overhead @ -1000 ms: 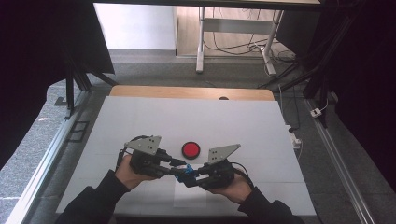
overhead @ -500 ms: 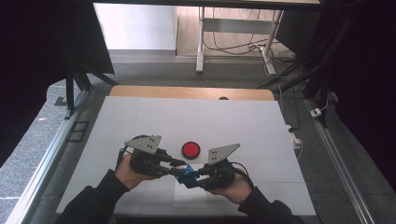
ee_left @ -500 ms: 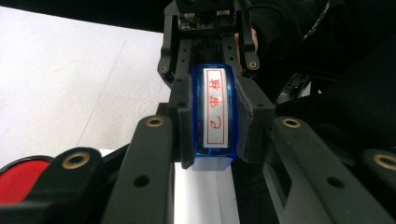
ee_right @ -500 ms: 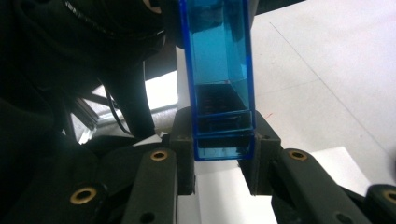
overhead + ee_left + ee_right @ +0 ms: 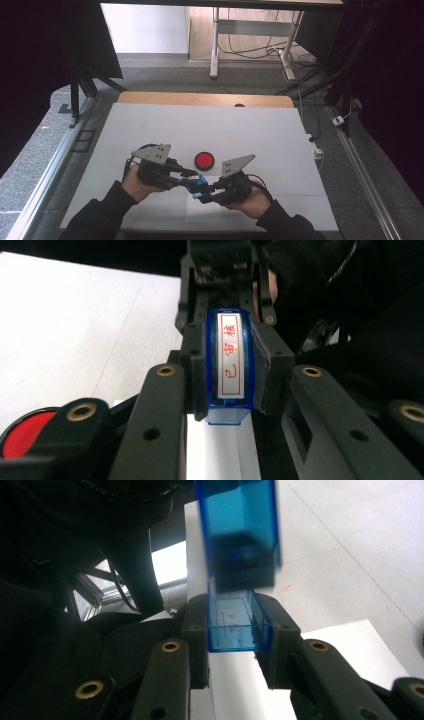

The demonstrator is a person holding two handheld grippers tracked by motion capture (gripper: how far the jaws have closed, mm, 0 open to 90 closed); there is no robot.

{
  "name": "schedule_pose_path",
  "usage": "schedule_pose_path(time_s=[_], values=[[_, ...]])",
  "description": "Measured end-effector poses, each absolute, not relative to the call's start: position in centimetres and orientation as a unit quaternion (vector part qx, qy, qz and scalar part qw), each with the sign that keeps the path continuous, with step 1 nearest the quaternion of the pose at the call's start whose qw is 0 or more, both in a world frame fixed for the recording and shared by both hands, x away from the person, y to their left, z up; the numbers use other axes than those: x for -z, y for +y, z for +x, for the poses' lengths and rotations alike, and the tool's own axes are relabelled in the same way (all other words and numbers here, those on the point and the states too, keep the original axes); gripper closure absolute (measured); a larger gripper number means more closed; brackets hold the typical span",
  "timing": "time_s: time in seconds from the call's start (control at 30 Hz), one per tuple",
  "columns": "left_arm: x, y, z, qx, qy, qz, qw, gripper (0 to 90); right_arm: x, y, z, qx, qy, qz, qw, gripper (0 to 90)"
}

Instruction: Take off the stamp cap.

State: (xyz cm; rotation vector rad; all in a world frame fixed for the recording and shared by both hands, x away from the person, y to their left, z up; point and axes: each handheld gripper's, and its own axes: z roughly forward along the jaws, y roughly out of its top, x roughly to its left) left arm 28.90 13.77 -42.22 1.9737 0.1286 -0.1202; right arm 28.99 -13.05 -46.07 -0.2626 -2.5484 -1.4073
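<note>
A white-topped table (image 5: 210, 125) with a wooden far edge stands on grey floor (image 5: 45, 145), a desk frame (image 5: 250, 30) and cables (image 5: 240, 50) beyond.

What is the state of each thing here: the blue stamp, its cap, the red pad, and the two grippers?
Blue stamp: held above the table, its red-lettered face uncovered.
Blue cap: off the stamp, empty, hollow side showing.
Red ink pad: flat on the table, uncovered, untouched.
Left gripper: shut on the blue stamp.
Right gripper: shut on the blue cap.
</note>
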Motion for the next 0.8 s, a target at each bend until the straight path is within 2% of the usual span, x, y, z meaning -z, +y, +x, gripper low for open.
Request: schedule_pose_path(time_s=[0.27,0.8], values=[[42.2,13.4,28.6,0.045,0.063,0.841,0.535,70.6,45.9,-13.2,28.9,0.479,-0.869,-0.090,0.087,68.8],[42.3,14.0,28.0,0.024,0.097,0.843,0.528,70.4,45.8,-14.1,28.2,0.454,-0.884,-0.112,0.015,68.6]])
